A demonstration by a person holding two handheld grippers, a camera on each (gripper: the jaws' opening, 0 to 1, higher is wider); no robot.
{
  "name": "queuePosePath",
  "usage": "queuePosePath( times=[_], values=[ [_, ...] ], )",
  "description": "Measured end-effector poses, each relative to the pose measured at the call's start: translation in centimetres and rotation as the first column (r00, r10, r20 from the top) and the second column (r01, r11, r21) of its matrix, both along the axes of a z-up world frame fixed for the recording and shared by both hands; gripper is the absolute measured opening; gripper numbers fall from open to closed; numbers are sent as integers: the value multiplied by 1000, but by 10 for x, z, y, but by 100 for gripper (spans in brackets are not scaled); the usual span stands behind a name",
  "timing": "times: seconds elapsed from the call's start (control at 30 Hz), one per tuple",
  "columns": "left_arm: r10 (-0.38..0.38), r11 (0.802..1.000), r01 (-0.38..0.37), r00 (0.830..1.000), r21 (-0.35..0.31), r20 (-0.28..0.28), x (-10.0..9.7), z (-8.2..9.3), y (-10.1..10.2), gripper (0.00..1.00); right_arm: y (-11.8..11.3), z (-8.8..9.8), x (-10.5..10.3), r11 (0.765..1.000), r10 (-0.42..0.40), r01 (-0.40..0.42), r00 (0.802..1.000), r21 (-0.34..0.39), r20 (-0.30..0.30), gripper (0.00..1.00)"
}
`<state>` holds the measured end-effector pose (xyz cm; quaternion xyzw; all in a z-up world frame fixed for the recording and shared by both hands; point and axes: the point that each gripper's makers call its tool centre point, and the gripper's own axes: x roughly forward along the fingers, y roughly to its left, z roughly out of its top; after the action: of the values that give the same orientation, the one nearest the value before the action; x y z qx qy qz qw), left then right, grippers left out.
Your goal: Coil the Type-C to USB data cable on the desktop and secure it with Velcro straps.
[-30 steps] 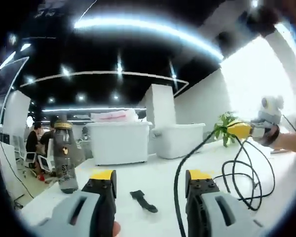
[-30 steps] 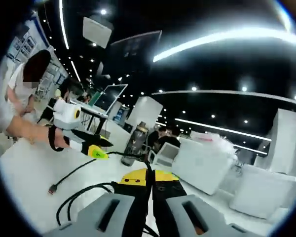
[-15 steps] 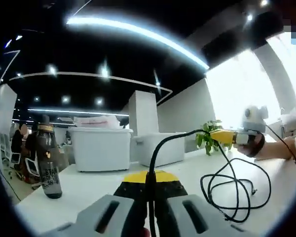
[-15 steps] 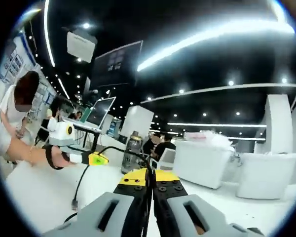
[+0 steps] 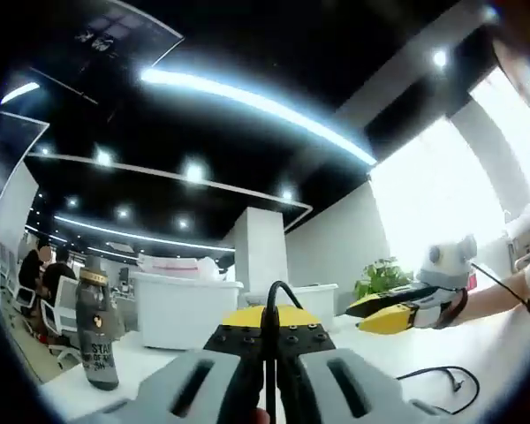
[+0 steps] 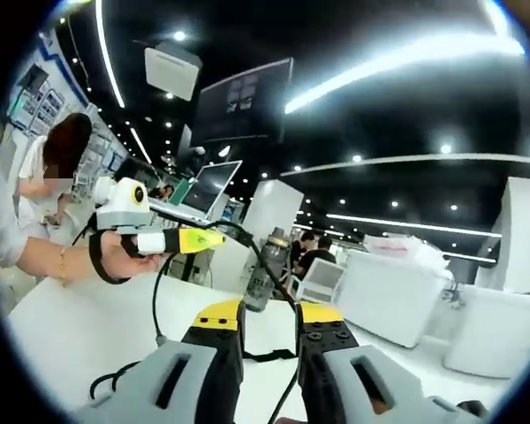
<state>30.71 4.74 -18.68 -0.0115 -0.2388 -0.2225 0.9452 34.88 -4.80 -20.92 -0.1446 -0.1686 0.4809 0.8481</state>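
Note:
My left gripper (image 5: 268, 316) is shut on the black data cable (image 5: 272, 296), which arches up out of its jaws. More of that cable lies looped on the white table (image 5: 397, 353) at the lower right. My right gripper (image 5: 358, 318) comes in from the right with its yellow jaws slightly apart. In the right gripper view, my right gripper (image 6: 270, 314) stands open and the cable (image 6: 158, 296) runs down between its jaws. The left gripper (image 6: 219, 237), held by a hand, pinches the cable up at the left. A black Velcro strap (image 6: 267, 356) lies flat on the table beyond the jaws.
A dark drink bottle (image 5: 95, 340) (image 6: 263, 281) stands on the table. White storage bins (image 5: 181, 305) (image 6: 397, 296) sit at the far edge. A person (image 6: 35, 203) holds the left gripper; other people sit in the background. A laptop (image 6: 208, 190) stands on a far desk.
My left gripper shut on the cable after the earliest frame and still holds it. My right gripper, shut on the cable before, has opened. Both hands have lifted.

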Motion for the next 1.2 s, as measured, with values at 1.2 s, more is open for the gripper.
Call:
queuePosePath(
  times=[1.2],
  values=[
    [19,994,-27,996,106,82,-14,9,-5,4,-57,-98,31,997,-74,62,871,-42,-485,24]
  ],
)
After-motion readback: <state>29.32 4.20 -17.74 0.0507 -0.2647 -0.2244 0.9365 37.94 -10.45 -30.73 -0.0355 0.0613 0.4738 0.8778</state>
